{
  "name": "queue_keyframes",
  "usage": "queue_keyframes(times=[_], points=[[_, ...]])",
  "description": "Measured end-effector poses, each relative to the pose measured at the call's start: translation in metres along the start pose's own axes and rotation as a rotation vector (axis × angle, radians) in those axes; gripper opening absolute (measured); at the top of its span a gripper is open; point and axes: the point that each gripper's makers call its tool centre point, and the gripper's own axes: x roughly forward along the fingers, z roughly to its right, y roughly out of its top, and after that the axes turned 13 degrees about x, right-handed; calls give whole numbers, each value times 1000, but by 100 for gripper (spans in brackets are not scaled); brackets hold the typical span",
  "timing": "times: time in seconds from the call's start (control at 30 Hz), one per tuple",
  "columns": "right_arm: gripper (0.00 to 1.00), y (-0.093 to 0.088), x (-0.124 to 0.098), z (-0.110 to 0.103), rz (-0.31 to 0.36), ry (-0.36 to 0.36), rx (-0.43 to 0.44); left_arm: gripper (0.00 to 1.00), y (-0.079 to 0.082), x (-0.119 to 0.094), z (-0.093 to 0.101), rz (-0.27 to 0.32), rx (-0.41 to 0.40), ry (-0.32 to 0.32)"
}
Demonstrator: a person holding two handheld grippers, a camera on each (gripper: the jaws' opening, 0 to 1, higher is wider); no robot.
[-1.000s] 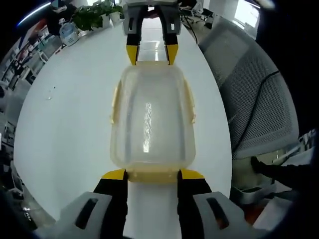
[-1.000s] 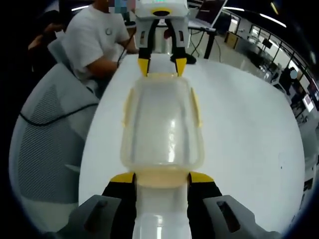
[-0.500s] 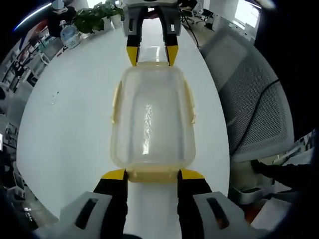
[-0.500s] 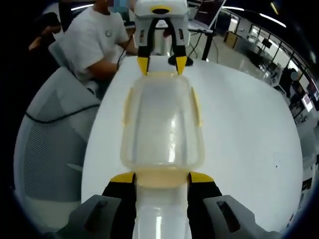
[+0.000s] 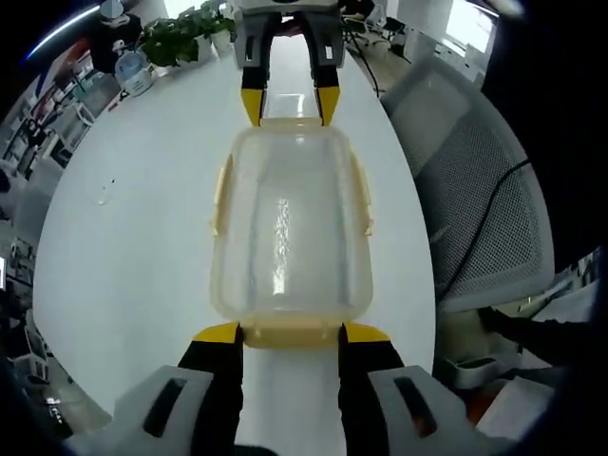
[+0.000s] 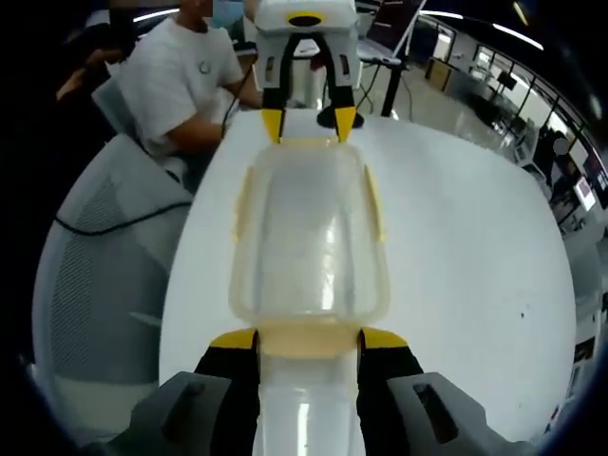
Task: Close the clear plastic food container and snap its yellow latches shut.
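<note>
I have the clear rectangular plastic food container (image 5: 290,228) lidded on the white tabletop (image 5: 142,218), my left tongs (image 5: 290,332) and right tongs (image 6: 307,339) spread, bracketing opposite yellow end latches (image 5: 290,334). Next: press both down.

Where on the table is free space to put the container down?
Bare white table lies between the container and the plants, and between it and the mesh chair. Both short ends are crowded by the left hand-held gripper and right hand-held gripper.
</note>
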Motion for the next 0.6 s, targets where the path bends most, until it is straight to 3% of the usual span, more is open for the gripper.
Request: queue_keyframes(times=[0.6], points=[[38,-21,-16,4,-12,-10,7,38,25,5,-8,-6,11,-1]])
